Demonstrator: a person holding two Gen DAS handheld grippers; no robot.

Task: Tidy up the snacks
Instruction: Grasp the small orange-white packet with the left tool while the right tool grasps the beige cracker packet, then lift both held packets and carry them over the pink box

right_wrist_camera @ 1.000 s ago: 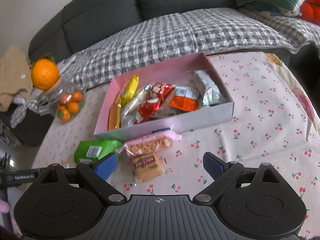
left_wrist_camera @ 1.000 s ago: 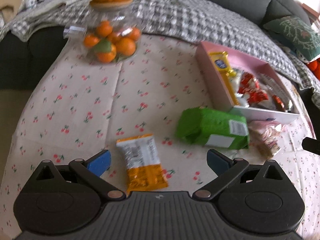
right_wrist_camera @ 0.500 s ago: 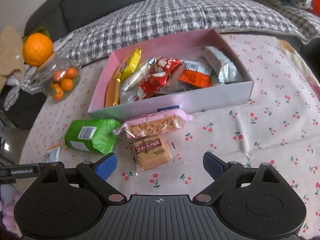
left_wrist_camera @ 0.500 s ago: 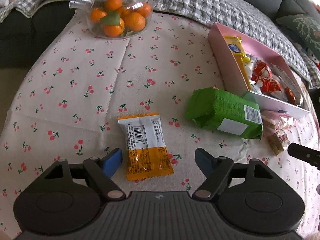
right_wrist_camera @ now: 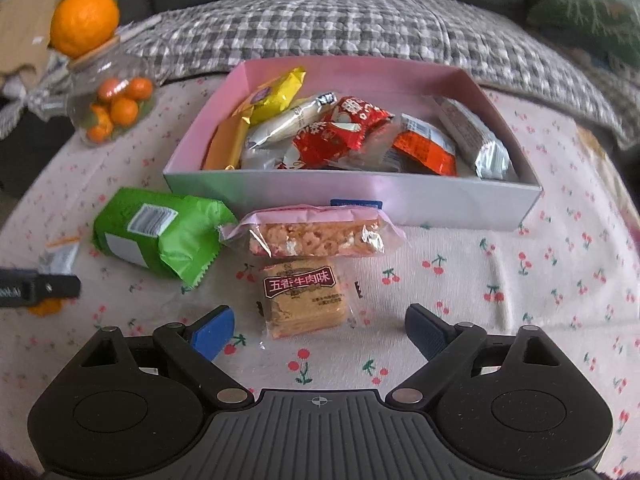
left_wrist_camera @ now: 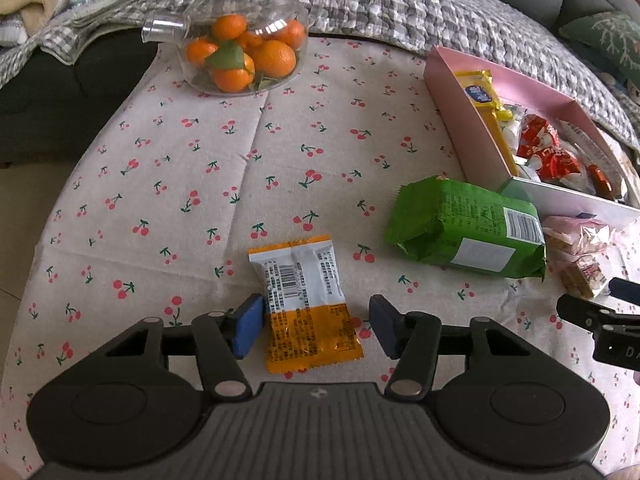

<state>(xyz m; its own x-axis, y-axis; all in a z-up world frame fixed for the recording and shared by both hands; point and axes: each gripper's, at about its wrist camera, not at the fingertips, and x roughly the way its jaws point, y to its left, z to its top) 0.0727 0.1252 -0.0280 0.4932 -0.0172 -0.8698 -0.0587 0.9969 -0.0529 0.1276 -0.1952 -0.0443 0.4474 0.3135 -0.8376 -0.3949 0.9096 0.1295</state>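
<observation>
Closing tongs, left gripper: jaws narrowing around the orange-and-white packet, which lies flat between them on the cherry-print cloth; left pad touching its edge, right pad just apart, no firm grip yet.
Green bag: loose on the cloth, just beside the pink box.
Pink-wrapped bar: outside, against the box's front wall.
Brown biscuit pack: loose, in front of that bar.
Right gripper: wide open, holding nothing, biscuit pack just ahead between its jaws.
Progress: several snacks already sit in the box; 4 remain outside, so likely past halfway.
</observation>
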